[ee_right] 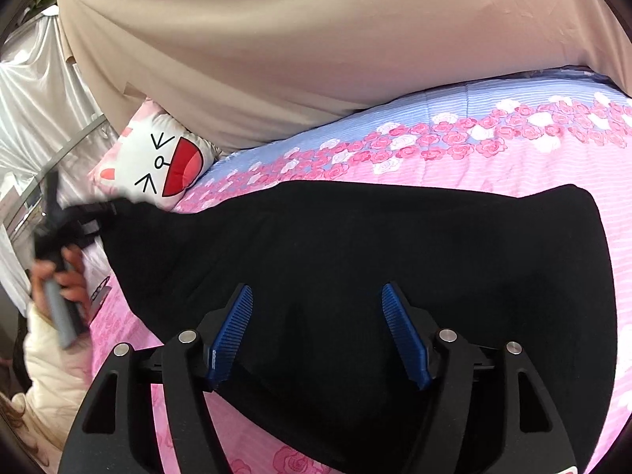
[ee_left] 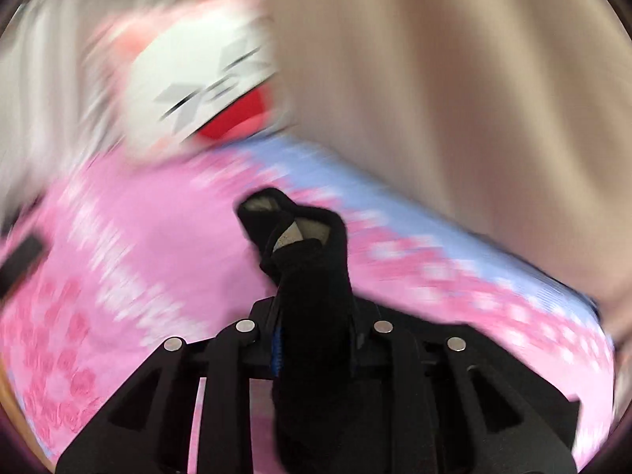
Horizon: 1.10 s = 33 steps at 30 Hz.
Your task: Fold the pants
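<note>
The black pants point(ee_right: 355, 276) lie spread on a bed point(ee_right: 513, 166) covered in pink and blue rose-print cloth. They stretch from near the cat-face pillow point(ee_right: 154, 162) at the head across to the right, where one rounded end lies flat on the pink stripes.

The right gripper point(ee_right: 316, 335) hangs just over the middle of the pants, its blue pads point(ee_right: 233, 335) standing well apart with nothing pinched between them; only flat black cloth shows below the gap.

The left gripper point(ee_left: 312, 316) is closed tight on a bunched fold of the pants point(ee_left: 308, 260), which stands up out of the jaws in a lump. The left wrist view is badly smeared, so I can't say which part of the garment this is, though a pale inner lining shows at the top of the bunch. From the right wrist view, a hand point(ee_right: 63, 272) grips that tool's handle at the far left, by the pillow, with a cream sleeve point(ee_right: 51, 355) below it.

A tan curtain point(ee_right: 316, 39) hangs behind the bed, with silvery drapes point(ee_right: 31, 98) to its left.
</note>
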Available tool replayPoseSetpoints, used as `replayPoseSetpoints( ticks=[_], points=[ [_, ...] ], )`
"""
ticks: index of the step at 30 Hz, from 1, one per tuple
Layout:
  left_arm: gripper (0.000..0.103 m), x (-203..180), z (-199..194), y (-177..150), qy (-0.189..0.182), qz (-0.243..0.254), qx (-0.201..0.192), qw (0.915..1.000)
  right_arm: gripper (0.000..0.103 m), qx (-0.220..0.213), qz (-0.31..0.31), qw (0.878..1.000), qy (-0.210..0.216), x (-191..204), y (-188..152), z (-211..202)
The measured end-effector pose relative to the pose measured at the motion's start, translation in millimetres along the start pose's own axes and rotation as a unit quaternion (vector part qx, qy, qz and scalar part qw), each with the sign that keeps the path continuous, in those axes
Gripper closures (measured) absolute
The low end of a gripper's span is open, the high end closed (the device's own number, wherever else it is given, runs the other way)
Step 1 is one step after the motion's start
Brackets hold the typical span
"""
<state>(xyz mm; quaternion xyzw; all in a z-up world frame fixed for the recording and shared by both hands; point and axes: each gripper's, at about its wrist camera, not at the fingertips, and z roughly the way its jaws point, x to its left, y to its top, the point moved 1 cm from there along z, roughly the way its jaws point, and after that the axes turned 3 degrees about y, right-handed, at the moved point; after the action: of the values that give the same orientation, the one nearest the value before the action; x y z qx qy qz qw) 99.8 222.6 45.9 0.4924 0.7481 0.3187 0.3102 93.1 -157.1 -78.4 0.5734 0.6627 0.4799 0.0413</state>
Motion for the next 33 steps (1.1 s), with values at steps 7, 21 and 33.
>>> replayPoseSetpoints(
  ticks=[7, 21, 33],
  points=[
    [0.081, -174.8, -49.8, -40.2, -0.14, 0.169, -0.005, 0.9756, 0.036, -0.029, 0.029, 0.999, -0.003, -13.7, 4.3, -19.1],
    [0.035, -238.3, -24.7, -143.5, -0.175, 0.213, 0.134, 0.9517, 0.041, -0.029, 0.058, 0.995, -0.073, -59.8, 4.9, -58.8],
    [0.006, -118.7, -57.7, -68.5, -0.107, 0.159, 0.039, 0.9807, 0.025, -0.008, 0.101, 0.993, 0.061, -84.5, 12.9, -103.0]
  ],
)
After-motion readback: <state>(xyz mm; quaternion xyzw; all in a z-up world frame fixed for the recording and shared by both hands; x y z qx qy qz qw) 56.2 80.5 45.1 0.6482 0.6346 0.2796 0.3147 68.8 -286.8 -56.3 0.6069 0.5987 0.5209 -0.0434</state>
